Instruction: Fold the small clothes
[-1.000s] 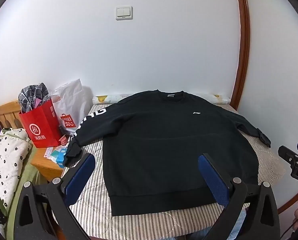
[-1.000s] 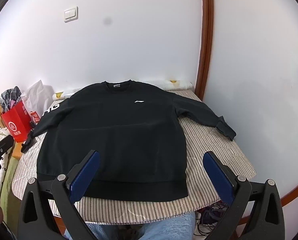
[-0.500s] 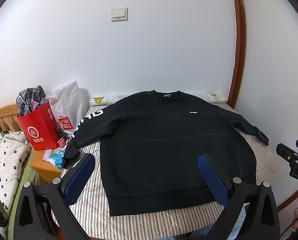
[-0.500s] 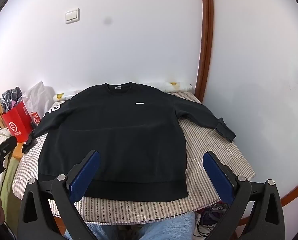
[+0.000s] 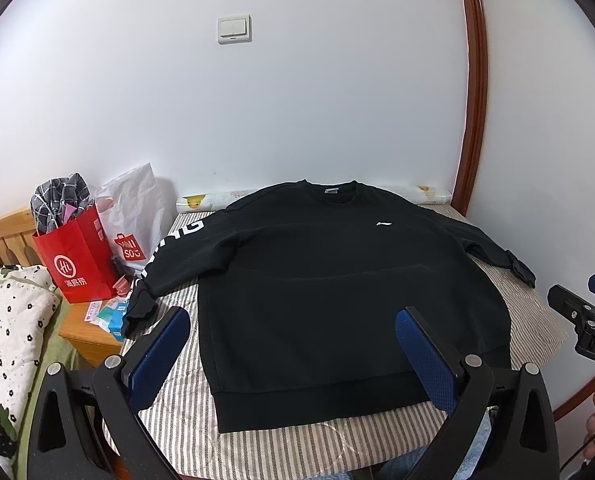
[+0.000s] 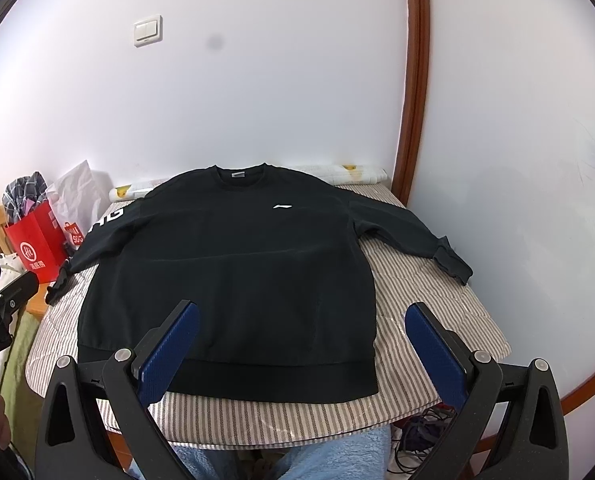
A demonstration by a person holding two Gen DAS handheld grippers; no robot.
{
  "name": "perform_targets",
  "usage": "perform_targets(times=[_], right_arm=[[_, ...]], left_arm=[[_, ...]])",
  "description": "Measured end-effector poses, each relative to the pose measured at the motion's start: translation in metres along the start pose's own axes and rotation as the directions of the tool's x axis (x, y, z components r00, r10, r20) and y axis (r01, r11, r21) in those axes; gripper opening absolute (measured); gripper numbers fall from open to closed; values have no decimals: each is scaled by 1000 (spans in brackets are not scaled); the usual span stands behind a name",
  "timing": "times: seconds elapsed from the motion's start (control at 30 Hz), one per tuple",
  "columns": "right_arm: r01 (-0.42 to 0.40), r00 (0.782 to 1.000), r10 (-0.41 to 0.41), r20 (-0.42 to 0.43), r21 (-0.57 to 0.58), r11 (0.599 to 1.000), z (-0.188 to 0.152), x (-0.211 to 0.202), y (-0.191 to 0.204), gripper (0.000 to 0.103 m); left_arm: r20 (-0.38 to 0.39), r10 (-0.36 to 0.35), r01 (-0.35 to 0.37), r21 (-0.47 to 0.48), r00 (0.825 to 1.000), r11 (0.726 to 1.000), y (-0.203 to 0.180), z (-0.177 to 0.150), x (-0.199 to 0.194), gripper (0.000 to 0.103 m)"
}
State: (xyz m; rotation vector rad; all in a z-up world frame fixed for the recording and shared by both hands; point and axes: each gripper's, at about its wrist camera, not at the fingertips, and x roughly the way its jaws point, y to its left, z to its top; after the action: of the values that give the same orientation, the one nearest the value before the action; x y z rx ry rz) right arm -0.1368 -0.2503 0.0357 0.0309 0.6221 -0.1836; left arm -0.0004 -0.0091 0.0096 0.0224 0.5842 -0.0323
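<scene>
A black sweatshirt lies flat and face up on a striped table cover, collar toward the wall, both sleeves spread outward. Its left sleeve cuff hangs over the left edge. My left gripper is open, held above the hem near the front edge. My right gripper is open too, above the hem, nothing between its pads. Each gripper shows at the edge of the other's view: the right gripper, the left gripper.
A red paper bag with checked cloth and a white shopping bag stand on a wooden side table at left. A floral quilt lies beside it. A rolled sheet rests by the wall. Blue-clad knees sit below the front edge.
Both views have shifted slightly; the sweatshirt sits a little lower and closer in each. The garment has not moved and both grippers stay open.
</scene>
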Motion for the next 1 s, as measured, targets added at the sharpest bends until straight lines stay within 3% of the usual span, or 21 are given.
perform_targets(times=[1.0], right_arm=[[0, 1000, 0, 6, 2, 1000, -4, -1, 5, 101]], left_arm=[[7, -2, 2, -1, 1000, 1000, 1, -6, -3, 103]])
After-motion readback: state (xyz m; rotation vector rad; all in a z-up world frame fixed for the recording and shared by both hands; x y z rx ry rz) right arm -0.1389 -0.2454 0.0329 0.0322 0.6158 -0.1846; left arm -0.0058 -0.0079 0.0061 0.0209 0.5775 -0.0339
